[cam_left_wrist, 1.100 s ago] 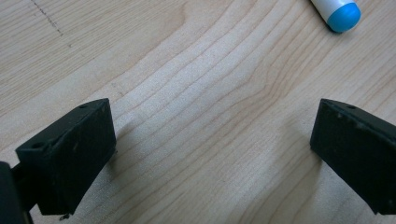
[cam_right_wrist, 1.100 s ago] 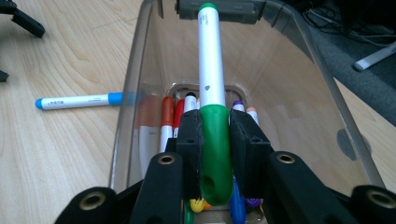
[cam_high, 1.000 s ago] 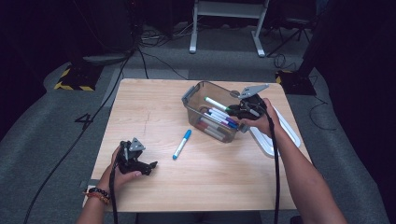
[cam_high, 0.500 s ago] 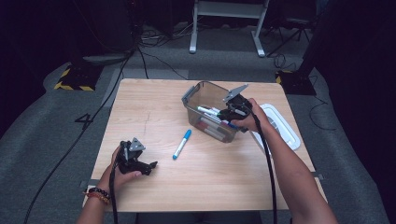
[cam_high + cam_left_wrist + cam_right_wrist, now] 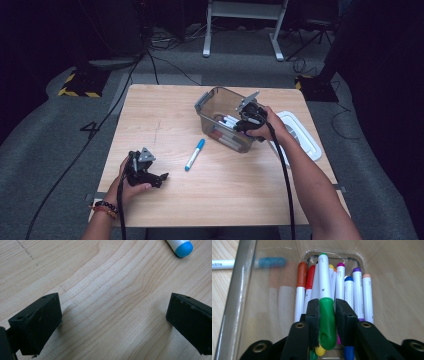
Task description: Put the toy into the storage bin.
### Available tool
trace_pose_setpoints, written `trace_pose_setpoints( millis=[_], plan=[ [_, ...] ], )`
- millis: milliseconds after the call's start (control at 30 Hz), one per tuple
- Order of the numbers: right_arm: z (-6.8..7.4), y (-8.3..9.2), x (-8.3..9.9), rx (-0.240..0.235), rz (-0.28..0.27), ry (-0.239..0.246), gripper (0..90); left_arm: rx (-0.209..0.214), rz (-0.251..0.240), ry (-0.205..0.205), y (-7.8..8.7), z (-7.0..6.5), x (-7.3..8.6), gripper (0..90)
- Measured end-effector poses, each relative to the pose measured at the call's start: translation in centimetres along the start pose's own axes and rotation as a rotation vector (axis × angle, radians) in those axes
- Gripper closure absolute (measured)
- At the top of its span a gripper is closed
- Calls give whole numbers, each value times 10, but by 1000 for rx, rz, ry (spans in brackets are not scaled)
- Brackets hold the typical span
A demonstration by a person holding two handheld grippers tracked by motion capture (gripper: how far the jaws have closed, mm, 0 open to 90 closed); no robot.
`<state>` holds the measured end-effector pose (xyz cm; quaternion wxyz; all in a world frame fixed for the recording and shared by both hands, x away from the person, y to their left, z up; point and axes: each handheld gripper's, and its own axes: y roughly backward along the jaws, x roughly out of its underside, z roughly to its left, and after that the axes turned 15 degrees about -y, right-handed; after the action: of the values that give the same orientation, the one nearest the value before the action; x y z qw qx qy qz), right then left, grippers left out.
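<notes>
Right gripper view: your right gripper (image 5: 327, 315) is over the clear plastic bin (image 5: 237, 302), at frame centre.
Right jaws: they have just been opening a little; the green marker (image 5: 325, 312) sits between them, pads beside its cap.
Green marker: on top of the other markers (image 5: 358, 295) in the bin.
Left gripper (image 5: 112, 322): your jaws are spread wide over the bare wooden table (image 5: 105, 290), pinching nothing.
Blue marker (image 5: 195, 154): high view, on the table, centre of frame, left of the bin.

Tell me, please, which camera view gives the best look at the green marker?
The right gripper view: the green marker stands close up between the jaws of the right gripper, above the other markers in the clear bin. In the high view, the hand and gripper largely cover it.
</notes>
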<state>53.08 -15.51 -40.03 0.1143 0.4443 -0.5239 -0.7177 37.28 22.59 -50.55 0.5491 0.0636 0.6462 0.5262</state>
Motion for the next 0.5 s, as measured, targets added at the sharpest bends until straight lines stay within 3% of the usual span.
trace_pose_setpoints(
  millis=[167, 300, 367, 400, 500],
  plan=[
    [-2, 6, 3, -6, -29, -28, 652, 0, 0, 0, 0, 0, 0, 4],
    [-5, 26, 11, 2, -123, -105, 504, 0, -1, -1, 0, 0, 0, 4],
    [-4, 30, 14, 14, -144, -118, 480, 0, -1, 0, 0, 0, 0, 4],
    [-3, 39, 20, 51, -177, -129, 447, 0, -1, -1, 0, 0, 0, 4],
    [-3, 47, 26, 43, -204, -142, 433, 0, -1, -1, 0, 0, 0, 4]
  ],
)
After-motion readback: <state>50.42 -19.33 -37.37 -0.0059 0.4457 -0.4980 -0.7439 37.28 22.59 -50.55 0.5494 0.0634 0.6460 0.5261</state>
